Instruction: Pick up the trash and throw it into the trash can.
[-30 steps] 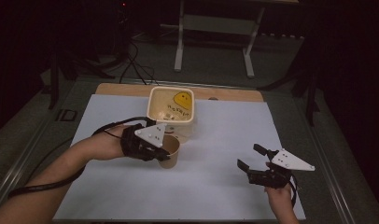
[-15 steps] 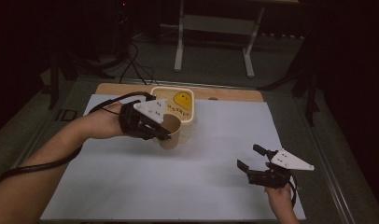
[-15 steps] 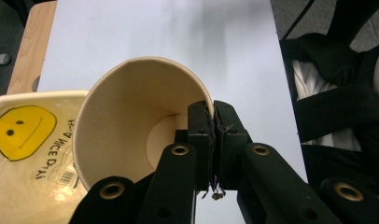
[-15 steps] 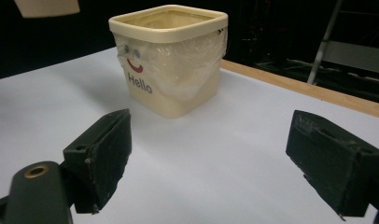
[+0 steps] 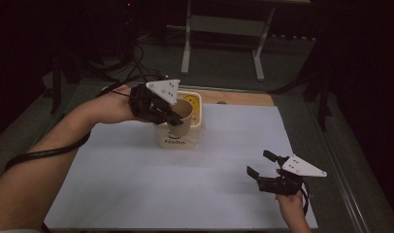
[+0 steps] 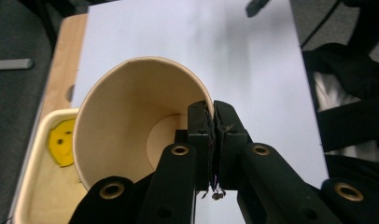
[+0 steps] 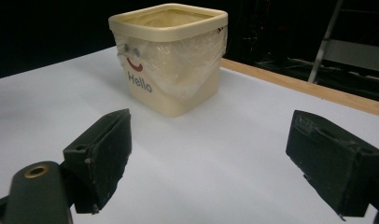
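Over the cream "Hello" tub (image 5: 183, 133), at 12 o'clock on the white mat (image 5: 137, 184), left gripper (image 5: 172, 118) pinches paper cup (image 5: 184, 116) by its rim, tilted. Thin grip may slip. Right gripper (image 5: 260, 165) gapes empty at 4 o'clock.

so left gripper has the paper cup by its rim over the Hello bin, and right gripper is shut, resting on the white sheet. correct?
One thing is off: the right gripper is open, not shut. The right gripper view shows its two jaws wide apart with bare sheet between them. The rest holds: the left gripper is shut on the paper cup at its rim, over the Hello bin, as the high view shows.
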A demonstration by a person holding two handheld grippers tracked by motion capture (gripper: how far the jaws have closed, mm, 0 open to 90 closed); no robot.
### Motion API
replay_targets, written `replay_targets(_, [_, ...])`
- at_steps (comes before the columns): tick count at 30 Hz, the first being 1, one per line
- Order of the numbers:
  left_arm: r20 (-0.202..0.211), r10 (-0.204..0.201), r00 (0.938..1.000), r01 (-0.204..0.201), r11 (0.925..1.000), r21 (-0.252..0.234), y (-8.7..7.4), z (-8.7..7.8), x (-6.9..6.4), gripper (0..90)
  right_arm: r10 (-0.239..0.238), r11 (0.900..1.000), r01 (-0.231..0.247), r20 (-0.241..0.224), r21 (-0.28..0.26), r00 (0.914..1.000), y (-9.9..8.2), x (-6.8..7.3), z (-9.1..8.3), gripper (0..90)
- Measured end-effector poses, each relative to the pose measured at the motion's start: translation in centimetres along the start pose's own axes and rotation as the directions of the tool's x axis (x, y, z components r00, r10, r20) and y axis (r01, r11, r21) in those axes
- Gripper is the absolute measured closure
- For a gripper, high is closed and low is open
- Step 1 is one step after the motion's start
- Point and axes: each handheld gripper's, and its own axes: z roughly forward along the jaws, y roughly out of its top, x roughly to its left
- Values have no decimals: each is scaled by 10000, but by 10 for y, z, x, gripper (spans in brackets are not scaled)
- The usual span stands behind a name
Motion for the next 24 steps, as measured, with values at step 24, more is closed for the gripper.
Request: replay_targets(24, [-545,-452,9975,488,9966,669,18,-7,48,878,31,9999,-30,-65,151,10000,-1,0,1,142])
